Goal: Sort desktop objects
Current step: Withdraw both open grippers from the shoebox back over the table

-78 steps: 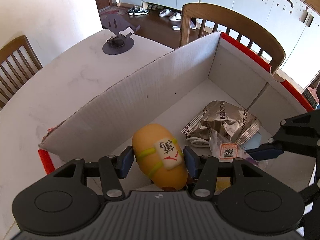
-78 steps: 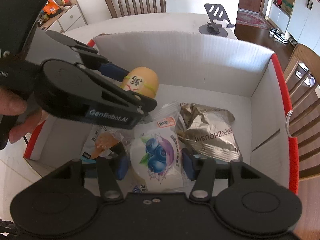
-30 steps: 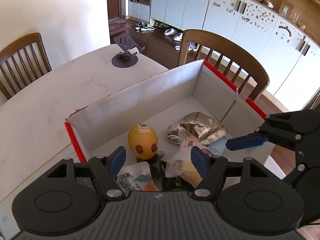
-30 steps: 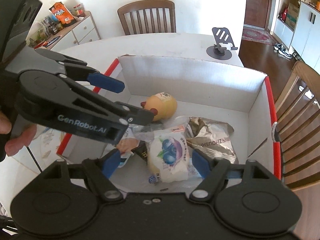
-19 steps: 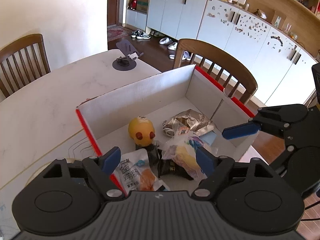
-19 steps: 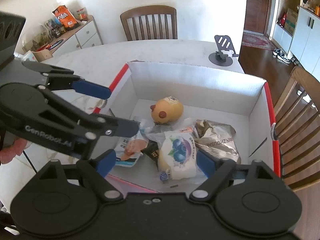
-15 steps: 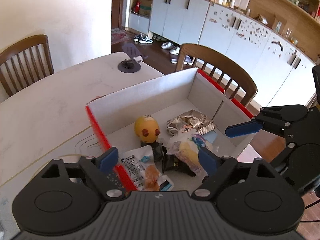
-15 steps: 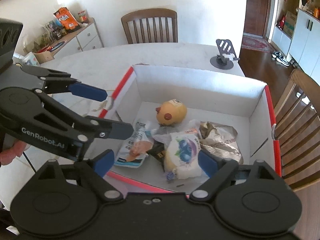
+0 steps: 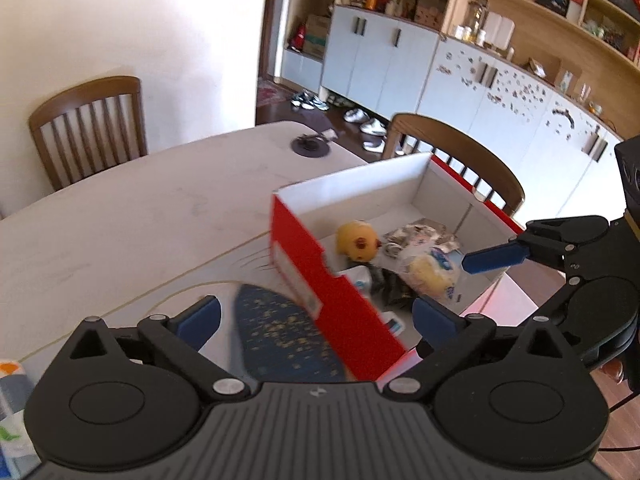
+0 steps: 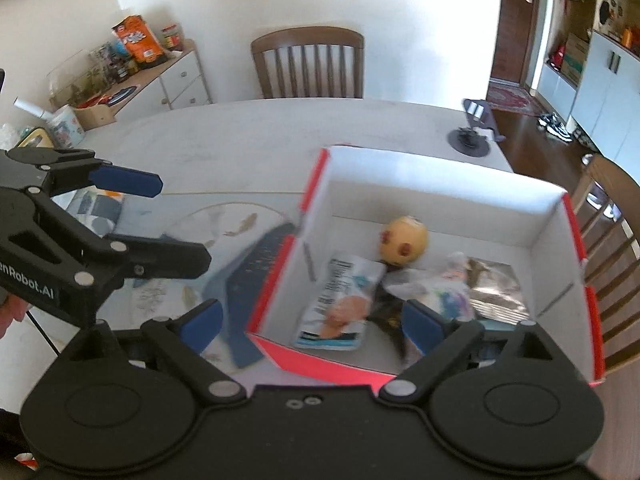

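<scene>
A: Both of your hand-held grippers are empty; the left hand-held gripper [image 9: 316, 318] has its jaws opening wide with nothing pressed between the pads, and the right hand-held gripper [image 10: 312, 320] is opening the same way, also holding nothing.

B: So where does the sorting stand?

A: The red-and-white box [image 10: 560, 248] sits on the worktop [image 10: 240, 148] at about two o'clock in your right wrist view; inside lie the yellow toy [image 10: 403, 241], a white snack packet [image 10: 340, 308] and a crinkled silver packet [image 10: 494, 286]; the blue patterned object [image 9: 280, 336] lies outside, against the red side wall, at about six o'clock in your left wrist view.

B: What could go wrong?

A: I judge three risks; reach for the blue object with jaws this wide and one finger may catch the box wall and shove the box toward the edge near the chair [image 10: 612, 240]; it lies flat and close to the wall, so the pads could slide off it; the two grippers are near each other, so crossing paths could knock them together; the view is blurred, so I cannot tell what the blue object is.
</scene>
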`<state>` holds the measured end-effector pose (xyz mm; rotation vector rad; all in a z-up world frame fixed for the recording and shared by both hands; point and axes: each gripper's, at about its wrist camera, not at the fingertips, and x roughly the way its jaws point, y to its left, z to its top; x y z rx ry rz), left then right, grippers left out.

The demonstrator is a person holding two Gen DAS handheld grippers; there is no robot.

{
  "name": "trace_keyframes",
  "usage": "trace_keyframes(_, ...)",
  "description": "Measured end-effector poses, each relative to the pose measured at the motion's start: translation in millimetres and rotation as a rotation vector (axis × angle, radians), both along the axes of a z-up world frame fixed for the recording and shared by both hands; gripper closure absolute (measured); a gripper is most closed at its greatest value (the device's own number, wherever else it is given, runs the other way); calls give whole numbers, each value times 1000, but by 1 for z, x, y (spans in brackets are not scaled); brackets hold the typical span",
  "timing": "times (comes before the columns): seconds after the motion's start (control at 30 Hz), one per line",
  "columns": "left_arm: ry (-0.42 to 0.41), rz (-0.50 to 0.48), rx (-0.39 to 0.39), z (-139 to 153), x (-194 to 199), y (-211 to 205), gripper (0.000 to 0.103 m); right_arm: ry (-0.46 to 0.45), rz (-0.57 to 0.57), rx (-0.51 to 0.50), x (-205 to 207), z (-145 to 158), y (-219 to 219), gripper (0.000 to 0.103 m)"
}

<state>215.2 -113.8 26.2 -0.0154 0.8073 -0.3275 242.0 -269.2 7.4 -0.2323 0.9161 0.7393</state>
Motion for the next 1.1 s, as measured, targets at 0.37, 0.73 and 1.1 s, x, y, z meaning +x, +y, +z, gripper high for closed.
trace_keyframes(0.37, -10, 113, -18, 4, -29, 72, 0, -15, 58, -13, -21, 8, 61, 6)
trace_keyframes(0.73, -6, 214, -14, -5, -58, 137, 0, -16, 135, -36, -31, 7, 119, 6)
trace_keyframes(1.1, -21, 305, 3, -17, -87, 198, 0, -9, 195, -53, -39, 0, 176, 6)
